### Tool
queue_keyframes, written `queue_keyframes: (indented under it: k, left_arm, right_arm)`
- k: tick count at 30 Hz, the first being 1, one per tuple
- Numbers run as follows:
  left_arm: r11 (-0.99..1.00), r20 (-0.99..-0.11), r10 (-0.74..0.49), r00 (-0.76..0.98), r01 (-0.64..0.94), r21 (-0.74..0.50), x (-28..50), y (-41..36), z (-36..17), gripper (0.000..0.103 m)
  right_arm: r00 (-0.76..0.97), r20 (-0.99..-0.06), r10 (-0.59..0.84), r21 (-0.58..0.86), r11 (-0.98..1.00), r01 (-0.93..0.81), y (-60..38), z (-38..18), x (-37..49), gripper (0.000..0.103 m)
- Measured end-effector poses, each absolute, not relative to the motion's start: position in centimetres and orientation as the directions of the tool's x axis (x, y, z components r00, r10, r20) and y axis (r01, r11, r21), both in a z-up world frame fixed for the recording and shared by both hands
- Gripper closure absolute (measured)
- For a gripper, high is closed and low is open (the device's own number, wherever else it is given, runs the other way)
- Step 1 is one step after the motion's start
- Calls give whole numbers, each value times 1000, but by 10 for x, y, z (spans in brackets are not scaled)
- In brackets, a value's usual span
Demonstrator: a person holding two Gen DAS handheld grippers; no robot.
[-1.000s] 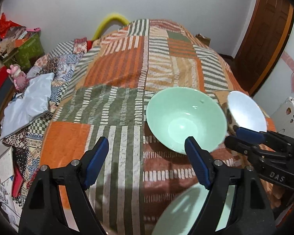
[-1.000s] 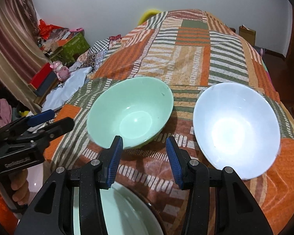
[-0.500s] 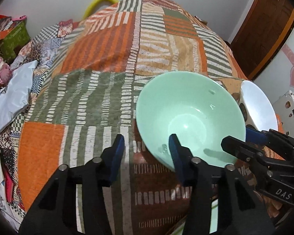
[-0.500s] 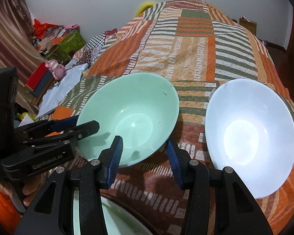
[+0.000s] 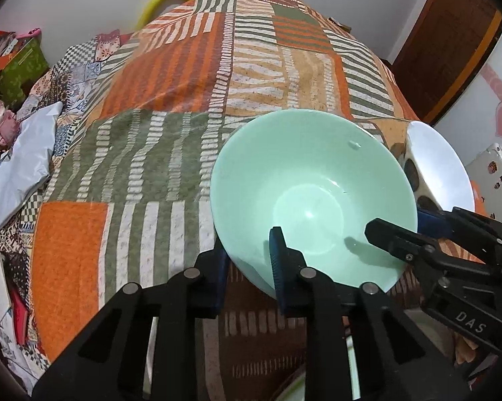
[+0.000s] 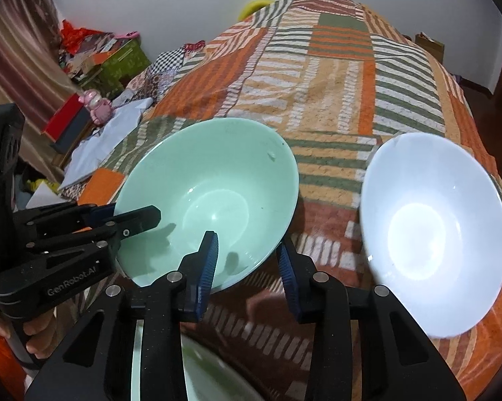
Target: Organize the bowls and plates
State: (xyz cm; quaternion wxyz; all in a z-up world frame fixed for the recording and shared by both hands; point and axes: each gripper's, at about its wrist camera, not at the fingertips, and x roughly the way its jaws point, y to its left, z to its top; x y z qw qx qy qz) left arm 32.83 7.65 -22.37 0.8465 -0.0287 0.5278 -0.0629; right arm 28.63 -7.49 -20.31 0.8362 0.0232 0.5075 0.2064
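A mint green bowl [image 5: 312,197] sits on the patchwork bedspread, also in the right wrist view [image 6: 210,197]. My left gripper [image 5: 249,267] straddles its near rim, one finger inside and one outside, narrowed around the wall. My right gripper [image 6: 247,264] straddles the rim at the bowl's right side, jaws apart, left finger inside. A white bowl [image 6: 431,227] stands to the right of the green one; in the left wrist view it [image 5: 438,167] is at the far right. A pale green plate [image 6: 197,377] lies below the grippers at the near edge.
The bedspread [image 5: 170,107] stretches far back to a white wall. Cluttered boxes, cloth and a pink toy [image 6: 95,100] lie off the bed's left side. A brown door [image 5: 451,40] is at the right.
Both grippers moved forward onto the green bowl. The left gripper narrowed from wide open to around the bowl's near rim. The right gripper's left finger now reaches inside the bowl.
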Motion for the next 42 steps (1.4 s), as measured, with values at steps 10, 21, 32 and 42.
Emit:
queue_keyframes:
  k: [10,21,32,42]
  left_arm:
    - [992,-898,-124,421,57,-110,301,90,-224,80]
    - [994,-898,-109,427,49,-98,306,89,-228,80]
    - [993,-877,-116,466,59,-100,296,86,-216,80]
    - [993,-838,-116,533,50,-106,265,86,-179,80]
  right_arm:
    - [399,-834,381,247,904,-349,-68,-200,283,70]
    - [386,-854,348,218,914,-342,-62,-214,302,74]
    - [414,-841,349,203,912,-357,-62,-203,290,83]
    - [477,-797,370,197,906,-374,-62,-165,263,83]
